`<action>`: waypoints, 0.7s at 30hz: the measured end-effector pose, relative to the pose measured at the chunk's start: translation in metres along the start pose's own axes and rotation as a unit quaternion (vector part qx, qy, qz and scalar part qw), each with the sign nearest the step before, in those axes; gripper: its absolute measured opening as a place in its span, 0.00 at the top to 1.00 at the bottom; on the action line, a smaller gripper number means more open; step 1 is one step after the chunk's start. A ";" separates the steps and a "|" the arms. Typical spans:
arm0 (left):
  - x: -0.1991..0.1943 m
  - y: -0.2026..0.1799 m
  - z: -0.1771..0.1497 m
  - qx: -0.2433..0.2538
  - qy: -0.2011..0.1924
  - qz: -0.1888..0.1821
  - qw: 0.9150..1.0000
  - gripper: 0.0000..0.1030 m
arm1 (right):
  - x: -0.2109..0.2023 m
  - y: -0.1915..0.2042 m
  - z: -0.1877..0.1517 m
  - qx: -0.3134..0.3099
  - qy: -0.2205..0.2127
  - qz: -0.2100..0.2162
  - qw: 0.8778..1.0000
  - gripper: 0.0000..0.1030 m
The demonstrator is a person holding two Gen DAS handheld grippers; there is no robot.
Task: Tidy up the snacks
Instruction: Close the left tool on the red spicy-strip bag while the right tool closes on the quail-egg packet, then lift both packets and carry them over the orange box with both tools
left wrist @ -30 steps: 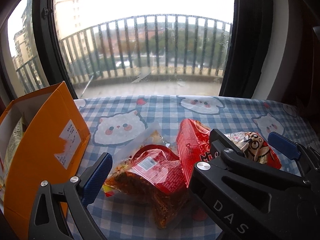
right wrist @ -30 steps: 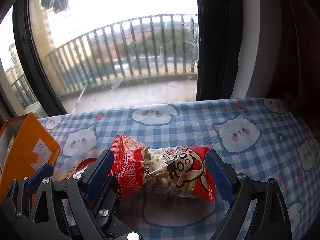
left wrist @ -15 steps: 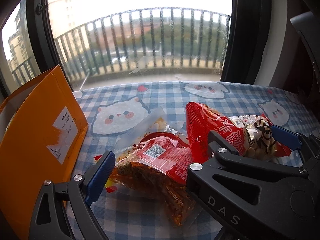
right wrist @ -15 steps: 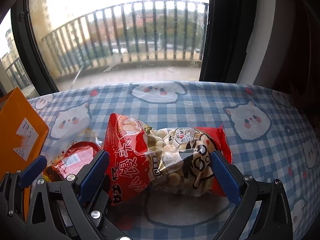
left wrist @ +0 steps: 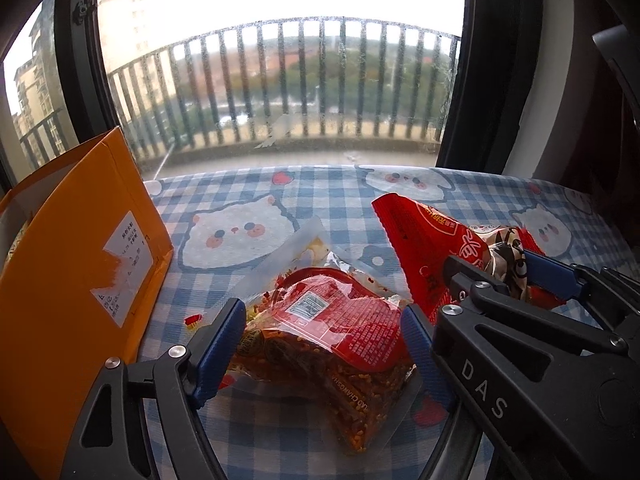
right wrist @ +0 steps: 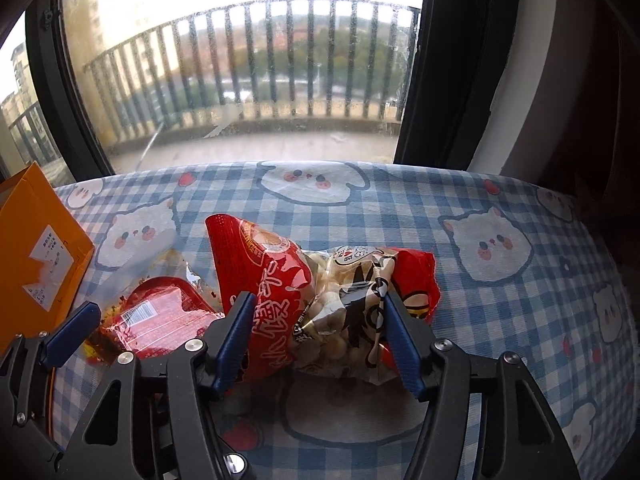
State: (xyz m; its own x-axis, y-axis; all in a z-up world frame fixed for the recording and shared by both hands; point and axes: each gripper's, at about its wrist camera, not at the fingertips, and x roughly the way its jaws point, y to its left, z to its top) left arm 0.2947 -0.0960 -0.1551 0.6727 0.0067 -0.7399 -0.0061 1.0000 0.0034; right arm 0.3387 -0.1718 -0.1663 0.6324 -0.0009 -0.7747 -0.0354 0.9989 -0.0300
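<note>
**Two snack bags, two grippers, one orange box**

We count two snack packets on the blue-and-white checked tablecloth (right wrist: 500,200) printed with white cartoon animal faces. The first, a clear bag of reddish-orange seasoned bits (left wrist: 332,336) with a red label panel and a small white barcode sticker, lies low in the centre of the left wrist view. Our left gripper (left wrist: 320,344) has just been closing; its blue pads now sit at either side of this bag, at or very near its edges, though we cannot tell whether they press on it.

The second, a red bag of pale round balls (right wrist: 320,300) with a clear window, a cartoon figure and white characters, sits at the centre of the right wrist view, just right of the first bag. Our right gripper (right wrist: 320,332) has also just been closing, and its blue pads pinch the crumpled bag from both sides.

One orange cardboard box (left wrist: 76,280), open-topped, with a torn white label, stands at the left edge of both views. Behind the table, a window shows a balcony railing (right wrist: 256,60).
</note>
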 end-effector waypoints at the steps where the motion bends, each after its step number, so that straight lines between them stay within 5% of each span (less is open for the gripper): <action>1: 0.000 0.000 0.000 -0.002 -0.002 0.003 1.000 0.30 | -0.002 0.000 0.000 -0.001 -0.002 -0.001 1.000 0.45; 8: 0.000 0.000 -0.001 -0.002 -0.006 0.009 1.000 0.62 | -0.006 0.001 0.000 -0.006 -0.006 -0.001 1.000 0.51; 21: -0.029 0.005 -0.032 0.020 0.013 -0.021 0.999 0.64 | -0.034 0.004 -0.032 -0.013 -0.005 0.005 1.000 0.52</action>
State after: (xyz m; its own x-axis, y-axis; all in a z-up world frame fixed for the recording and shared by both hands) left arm 0.2521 -0.0916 -0.1552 0.6522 -0.0348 -0.7573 0.0523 0.9986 -0.0008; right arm 0.2923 -0.1689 -0.1604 0.6389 0.0106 -0.7692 -0.0624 0.9973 -0.0381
